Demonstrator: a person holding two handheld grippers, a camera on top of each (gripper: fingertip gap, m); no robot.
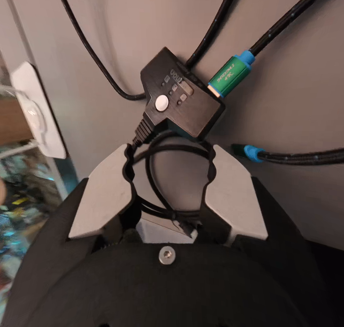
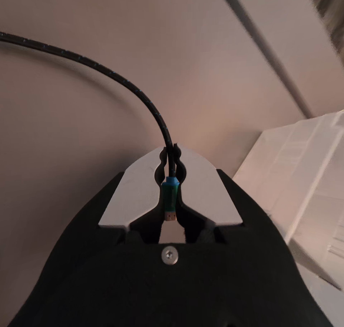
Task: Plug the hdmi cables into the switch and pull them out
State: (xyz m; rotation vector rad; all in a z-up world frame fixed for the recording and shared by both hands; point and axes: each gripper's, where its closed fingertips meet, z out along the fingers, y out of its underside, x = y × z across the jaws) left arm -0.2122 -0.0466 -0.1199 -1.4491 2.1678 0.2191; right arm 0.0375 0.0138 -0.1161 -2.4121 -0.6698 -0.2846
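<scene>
In the left wrist view a black HDMI switch (image 1: 181,99) with a round white button lies on the grey table, just beyond my left gripper (image 1: 170,148). The gripper is open and its jaws stand around the switch's own coiled black lead (image 1: 178,151). A green HDMI plug (image 1: 228,77) with a blue collar lies against the switch's right side, unplugged. Another green plug (image 1: 242,149) lies to the right. In the right wrist view my right gripper (image 2: 170,148) is shut on a green HDMI plug (image 2: 169,199), its gold tip pointing back toward the camera and its braided cable (image 2: 130,87) arching away left.
A white holder (image 1: 37,109) with clear plastic stands at the table's left edge, with blurred clutter below it. More black cables (image 1: 83,39) run off upward. In the right wrist view a white box (image 2: 290,178) sits at the right and a grey strip (image 2: 260,44) crosses the table.
</scene>
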